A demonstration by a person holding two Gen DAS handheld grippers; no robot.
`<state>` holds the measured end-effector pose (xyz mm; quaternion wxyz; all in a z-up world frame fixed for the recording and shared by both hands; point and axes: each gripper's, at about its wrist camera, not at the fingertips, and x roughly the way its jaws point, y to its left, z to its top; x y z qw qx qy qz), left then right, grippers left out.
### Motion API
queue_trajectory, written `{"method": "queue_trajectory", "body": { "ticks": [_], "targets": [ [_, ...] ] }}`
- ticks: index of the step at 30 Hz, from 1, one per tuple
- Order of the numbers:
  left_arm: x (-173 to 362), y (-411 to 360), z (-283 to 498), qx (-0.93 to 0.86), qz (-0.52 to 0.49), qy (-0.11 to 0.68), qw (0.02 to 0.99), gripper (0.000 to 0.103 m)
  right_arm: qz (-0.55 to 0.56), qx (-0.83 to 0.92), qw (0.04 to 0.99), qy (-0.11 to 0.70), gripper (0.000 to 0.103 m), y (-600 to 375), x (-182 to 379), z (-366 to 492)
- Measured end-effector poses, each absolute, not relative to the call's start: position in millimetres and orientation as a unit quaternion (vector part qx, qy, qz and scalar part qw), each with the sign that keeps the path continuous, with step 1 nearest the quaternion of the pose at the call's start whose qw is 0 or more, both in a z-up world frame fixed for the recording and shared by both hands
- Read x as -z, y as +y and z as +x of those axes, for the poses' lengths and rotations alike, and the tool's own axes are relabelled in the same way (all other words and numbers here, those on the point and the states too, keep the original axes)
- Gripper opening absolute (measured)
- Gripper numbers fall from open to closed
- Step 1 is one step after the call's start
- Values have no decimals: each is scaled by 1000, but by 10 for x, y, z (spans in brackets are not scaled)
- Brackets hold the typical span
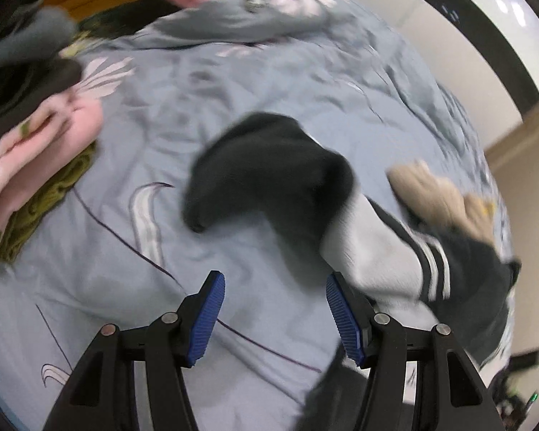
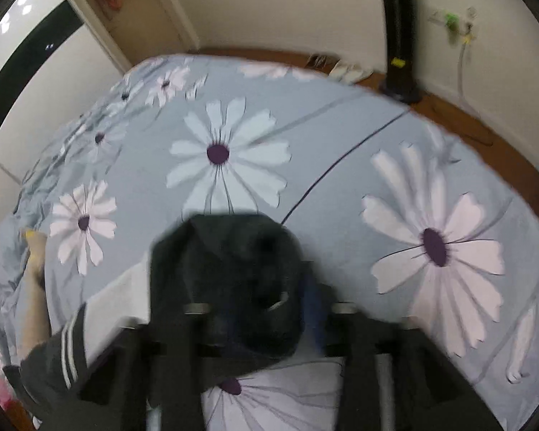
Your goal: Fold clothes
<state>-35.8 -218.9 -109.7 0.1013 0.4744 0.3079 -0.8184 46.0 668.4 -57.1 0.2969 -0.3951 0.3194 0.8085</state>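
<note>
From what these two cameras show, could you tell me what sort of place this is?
Most likely a bedroom at home: a bed under a daisy-print cover, loose clothes heaped on it, and shoes on the wooden floor by the wall.

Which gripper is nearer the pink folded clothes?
Left. The left gripper hangs open over the bedspread near the pink folded clothes; the right gripper, draped in the dark garment, faces away.

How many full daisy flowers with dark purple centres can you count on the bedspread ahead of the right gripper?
3 clear ones: the central daisy, the left daisy and the right daisy. Smaller blurred ones lie farther back; the dark garment may hide more.
</note>
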Motion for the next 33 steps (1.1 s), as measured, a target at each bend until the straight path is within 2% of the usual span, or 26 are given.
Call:
{"method": "queue_trajectory", "body": {
  "ticks": [4, 10, 16, 20, 21, 22, 23, 24, 29, 31, 33],
  "targets": [
    [1269, -2566, -409, 796, 459, 384, 92, 64, -360, -831, 274, 322, 51, 6356, 261, 632],
    [1734, -2827, -532, 698, 401, 591, 42, 66, -381, -842, 217, 313, 51, 5639, 204, 663],
    [2075, -2910, -594, 644, 330, 686, 78, 67, -419, -835, 165, 317, 51, 4994, 359, 580],
    [2003, -2956, -634, 670, 315, 665, 99, 61, -439, -832, 154, 304, 51, 4744, 390, 518],
    [1934, -2964, -654, 686, 312, 649, 99, 46, -440, -831, 152, 304, 51, 4711, 389, 503],
    [1857, -2975, -684, 702, 315, 631, 98, 24, -441, -831, 150, 304, 51, 4681, 379, 507],
    [1759, -2990, -722, 720, 320, 609, 98, 14, -441, -831, 149, 303, 51, 4657, 372, 511],
    [1642, -3012, -756, 738, 321, 586, 97, 9, -442, -831, 148, 303, 51, 4641, 371, 504],
    [990, -3138, -673, 816, 265, 508, 75, 9, -446, -831, 145, 299, 51, 4586, 407, 469],
    [984, -3165, -587, 824, 273, 488, 86, 9, -452, -826, 148, 302, 51, 4584, 489, 473],
    [1209, -3119, -484, 819, 318, 463, 117, 9, -460, -818, 150, 311, 51, 4589, 589, 479]
  ]
}}
